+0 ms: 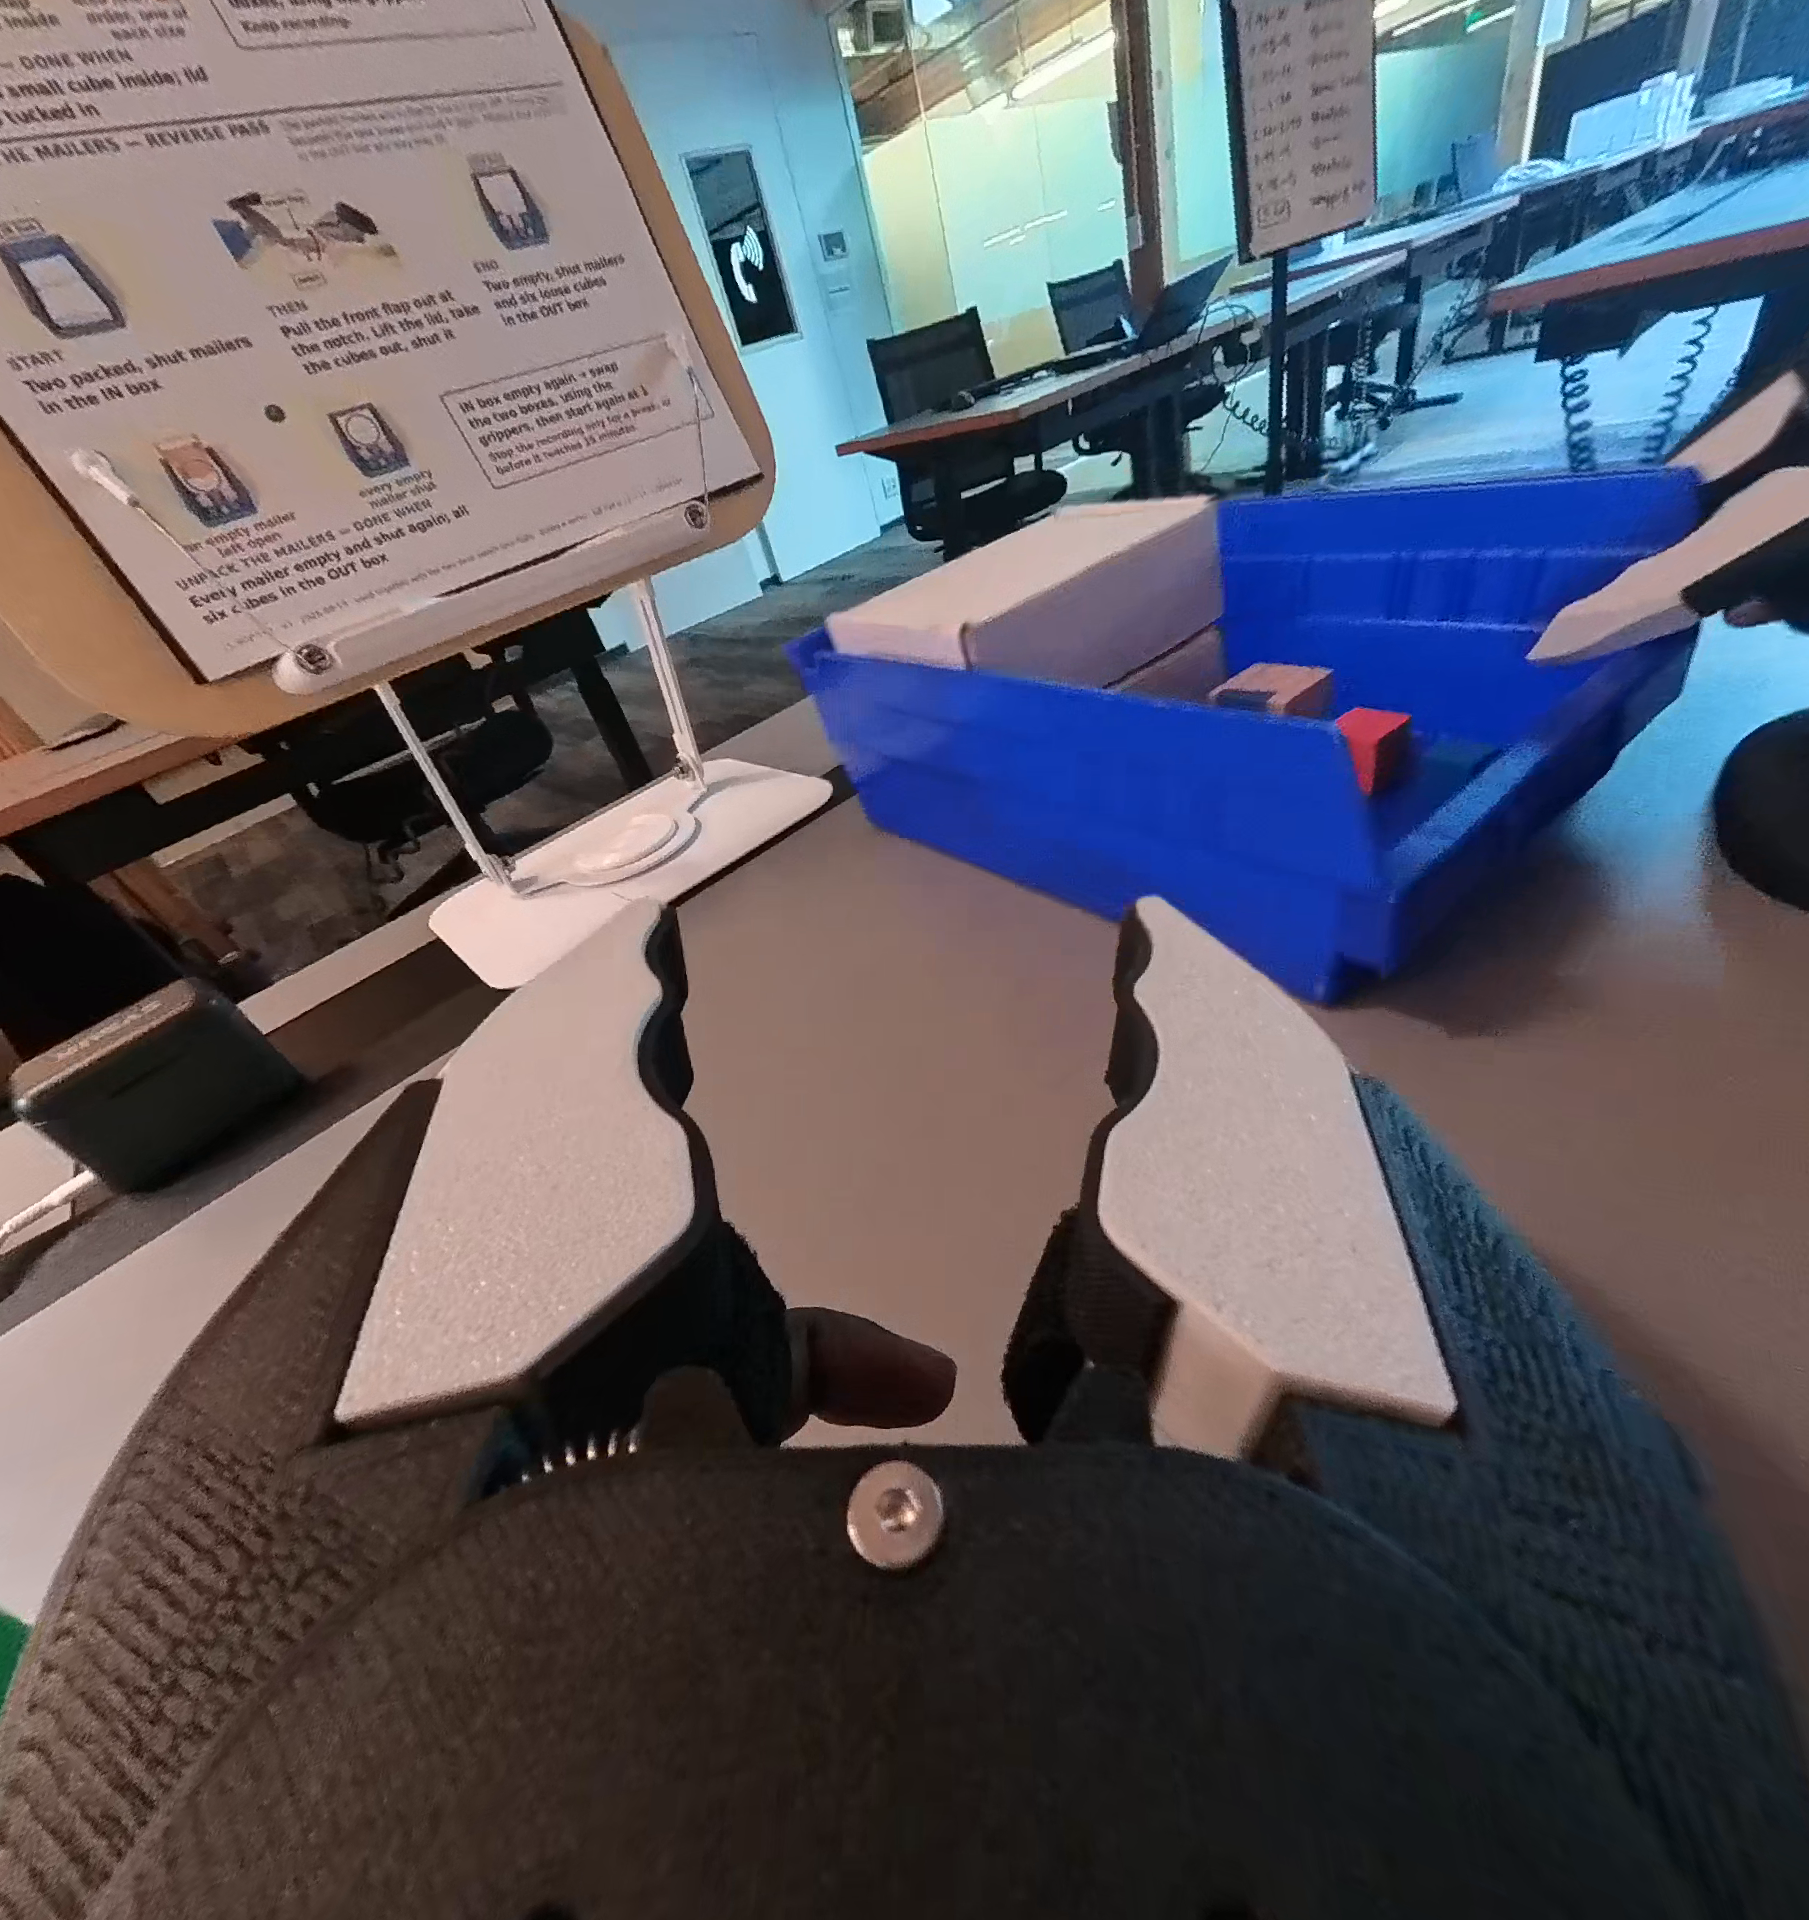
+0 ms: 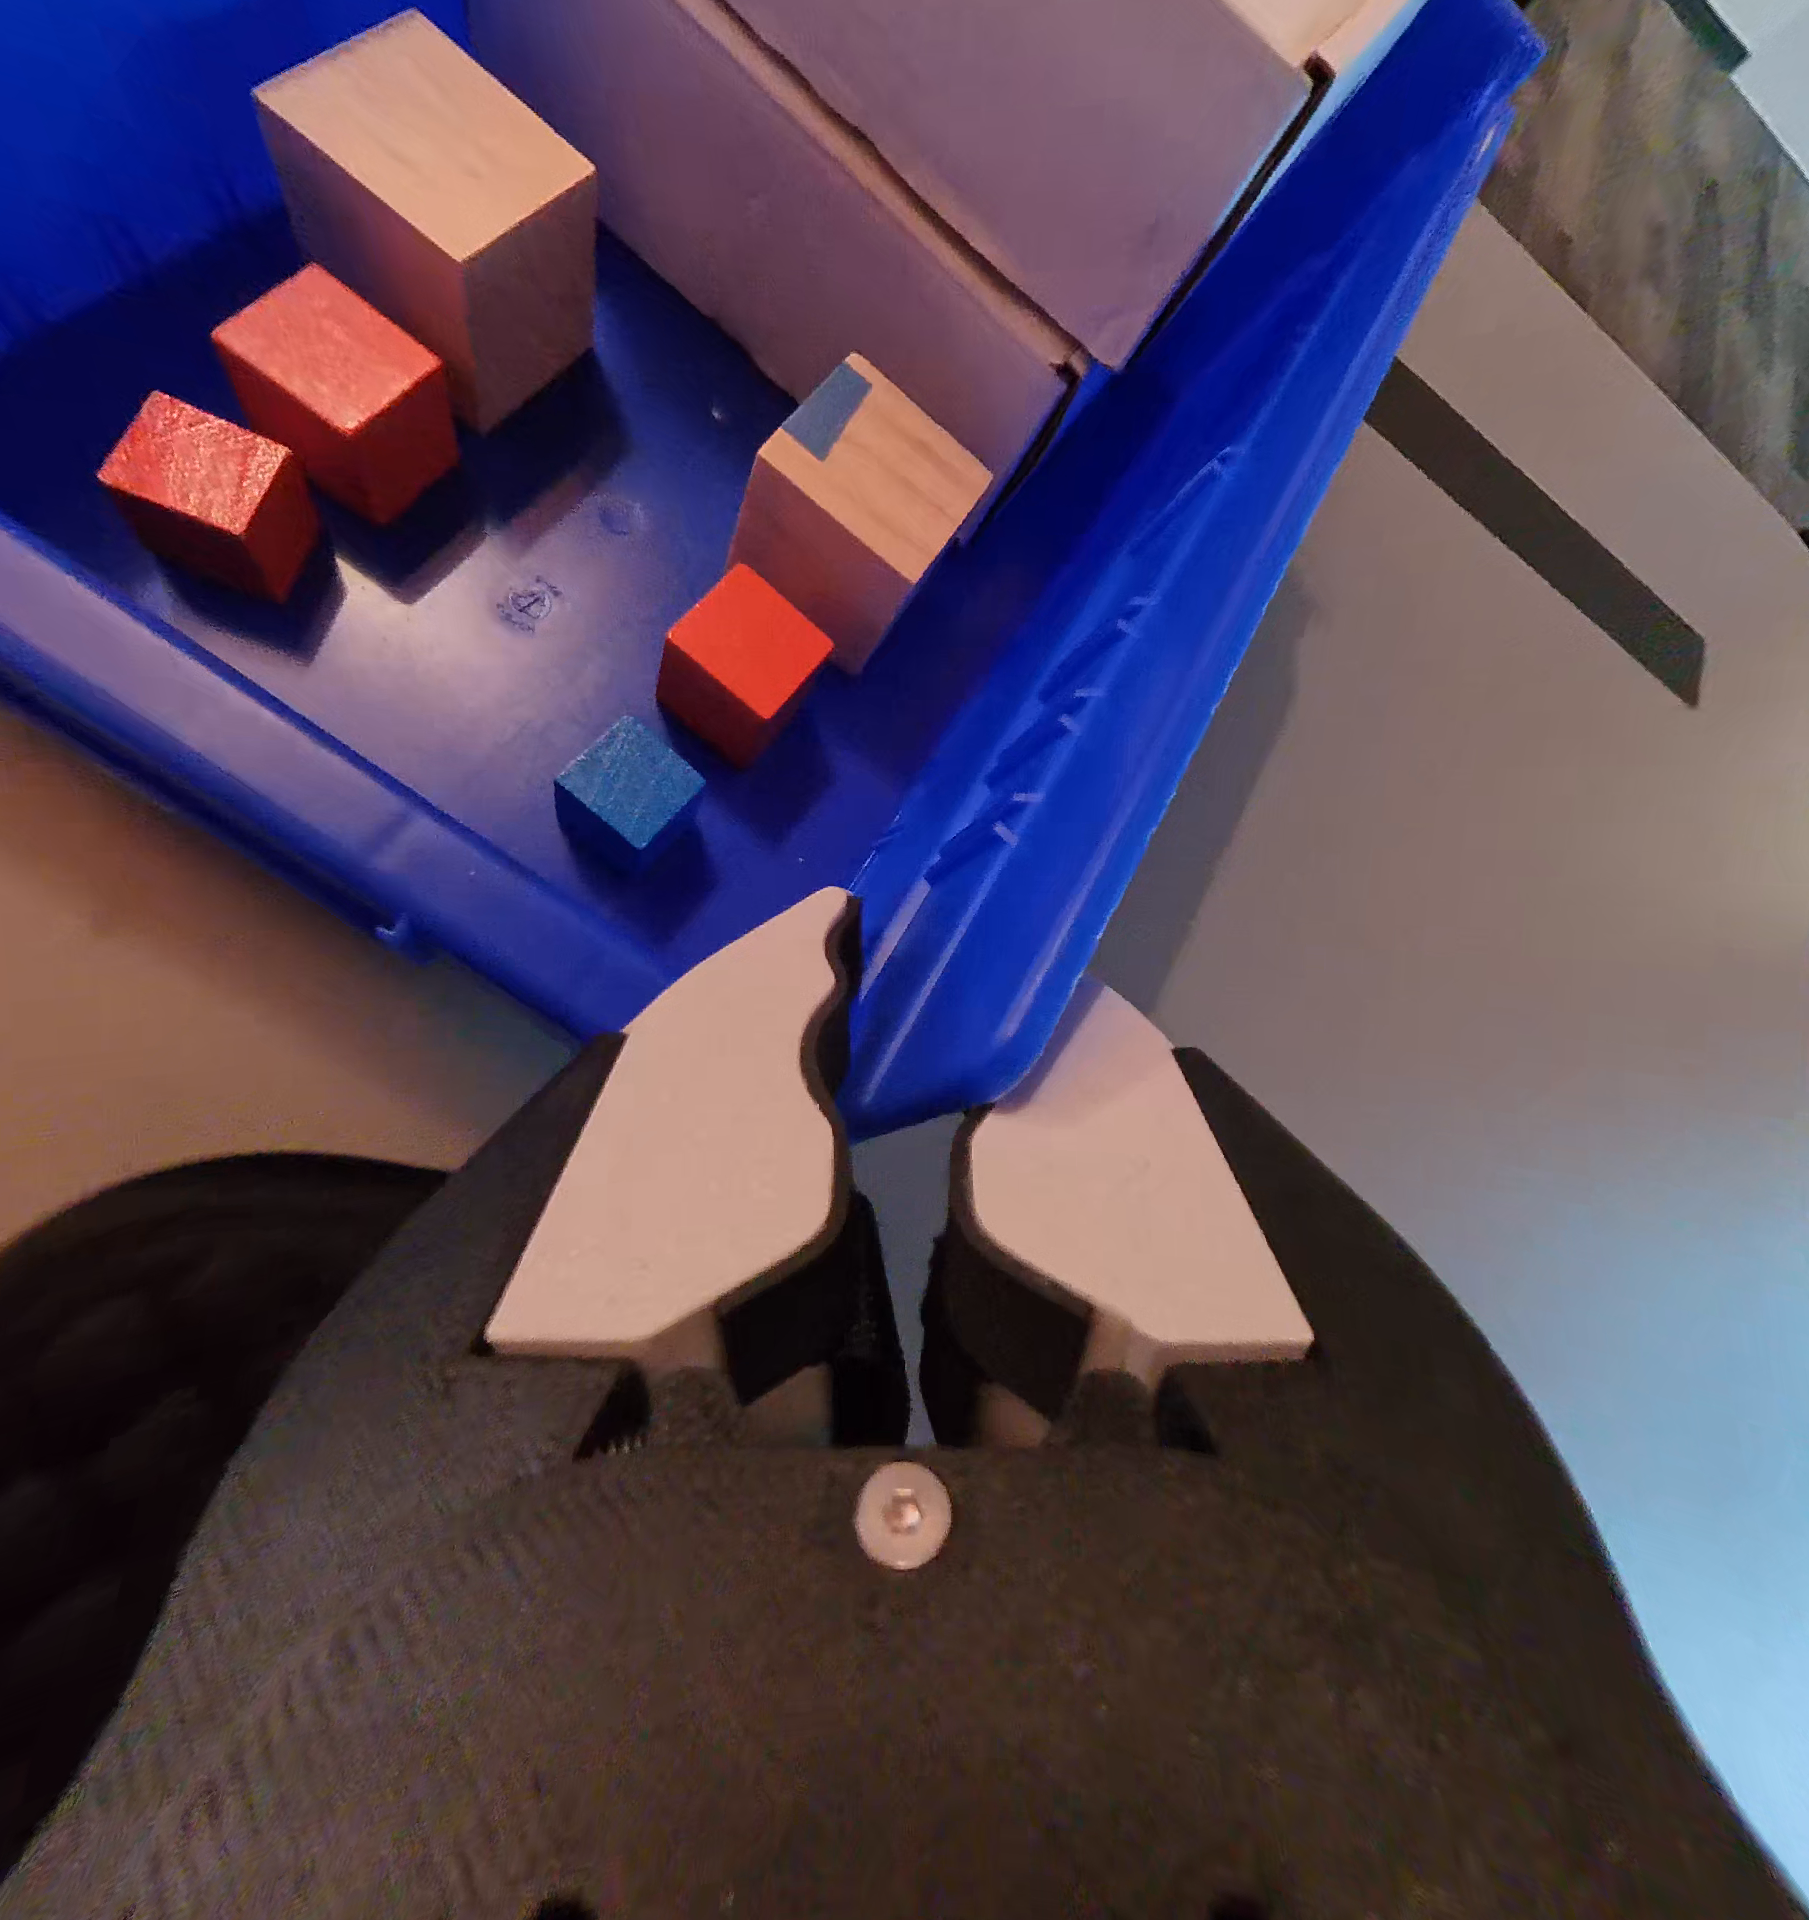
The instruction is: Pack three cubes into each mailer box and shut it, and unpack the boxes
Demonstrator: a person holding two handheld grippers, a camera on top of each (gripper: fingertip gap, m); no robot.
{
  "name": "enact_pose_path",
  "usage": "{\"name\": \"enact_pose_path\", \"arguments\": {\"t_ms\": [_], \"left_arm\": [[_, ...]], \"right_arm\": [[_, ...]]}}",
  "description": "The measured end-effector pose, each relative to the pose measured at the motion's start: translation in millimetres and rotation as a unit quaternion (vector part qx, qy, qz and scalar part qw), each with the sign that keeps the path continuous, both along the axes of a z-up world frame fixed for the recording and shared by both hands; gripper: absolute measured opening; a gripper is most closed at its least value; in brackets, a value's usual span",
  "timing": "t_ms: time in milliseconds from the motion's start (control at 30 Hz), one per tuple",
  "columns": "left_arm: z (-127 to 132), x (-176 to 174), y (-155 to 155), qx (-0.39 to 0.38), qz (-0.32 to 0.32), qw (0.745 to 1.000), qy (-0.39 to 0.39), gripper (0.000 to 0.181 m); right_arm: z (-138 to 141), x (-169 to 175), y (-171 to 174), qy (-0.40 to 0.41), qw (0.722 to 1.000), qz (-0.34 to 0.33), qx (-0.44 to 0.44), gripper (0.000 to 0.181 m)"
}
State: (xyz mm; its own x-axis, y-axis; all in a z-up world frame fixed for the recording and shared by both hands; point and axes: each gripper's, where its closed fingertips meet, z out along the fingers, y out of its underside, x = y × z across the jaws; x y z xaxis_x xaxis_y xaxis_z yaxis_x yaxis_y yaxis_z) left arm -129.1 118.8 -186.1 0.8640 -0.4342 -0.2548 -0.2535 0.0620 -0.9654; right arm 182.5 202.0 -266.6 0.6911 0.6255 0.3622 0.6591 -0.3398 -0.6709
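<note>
Six cubes lie loose in the blue bin (image 2: 1139, 665): three red (image 2: 744, 660), one blue (image 2: 628, 790), two plain wood (image 2: 858, 520), beside white mailers (image 2: 879, 197) at its far side. The right gripper (image 2: 941, 997) pinches the bin's corner wall. The left gripper (image 1: 900, 925) hovers wide apart, empty, over the table (image 1: 910, 1091). A printed instruction sheet (image 1: 287, 312) stands on a stand.

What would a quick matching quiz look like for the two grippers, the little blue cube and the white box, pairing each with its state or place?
1. left gripper
2. right gripper
3. small blue cube
4. white mailer box

A. clamped on the wall of the blue bin
B. lid down, inside the bin
C. open, holding nothing
D. beside a red cube on the bin floor

Pairs: 1-C, 2-A, 3-D, 4-B
</note>
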Motion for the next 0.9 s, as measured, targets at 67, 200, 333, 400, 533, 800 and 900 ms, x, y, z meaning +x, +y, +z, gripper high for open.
{"name": "enact_pose_path", "arguments": {"t_ms": [67, 200, 333, 400, 533, 800, 900], "left_arm": [[-2.5, 0.9, -1.6, -0.003, -0.001, 1.000, 0.001, 0.079], [-4.5, 3.8, -2.5, -0.006, -0.004, 1.000, 0.008, 0.079], [5.3, 1.3, -6.9, 0.011, 0.000, 1.000, 0.006, 0.079], [13.0, -3.0, -9.8, 0.023, 0.005, 1.000, -0.001, 0.079], [14.2, -15.1, -9.4, 0.002, 0.029, 0.999, -0.025, 0.078], [-46.4, -6.9, 10.0, -0.137, 0.079, 0.987, -0.001, 0.060], [-52.0, -12.8, 12.3, -0.142, 0.118, 0.982, 0.043, 0.034]], "right_arm": [[0.1, -17.5, -1.2, -0.002, 1.000, 0.016, -0.002, 0.014], [0.2, -54.6, -4.5, -0.005, 0.999, 0.042, -0.005, 0.014], [0.6, -90.9, -8.7, -0.008, 0.998, 0.063, -0.006, 0.014], [0.9, -106.6, -9.5, -0.010, 0.997, 0.075, -0.005, 0.014], [1.4, -133.2, -10.1, -0.002, 0.995, 0.095, -0.003, 0.015], [40.7, -158.0, -14.3, 0.181, 0.964, 0.171, 0.092, 0.093], [69.7, -146.9, -8.7, 0.271, 0.939, 0.161, 0.140, 0.102]]}}
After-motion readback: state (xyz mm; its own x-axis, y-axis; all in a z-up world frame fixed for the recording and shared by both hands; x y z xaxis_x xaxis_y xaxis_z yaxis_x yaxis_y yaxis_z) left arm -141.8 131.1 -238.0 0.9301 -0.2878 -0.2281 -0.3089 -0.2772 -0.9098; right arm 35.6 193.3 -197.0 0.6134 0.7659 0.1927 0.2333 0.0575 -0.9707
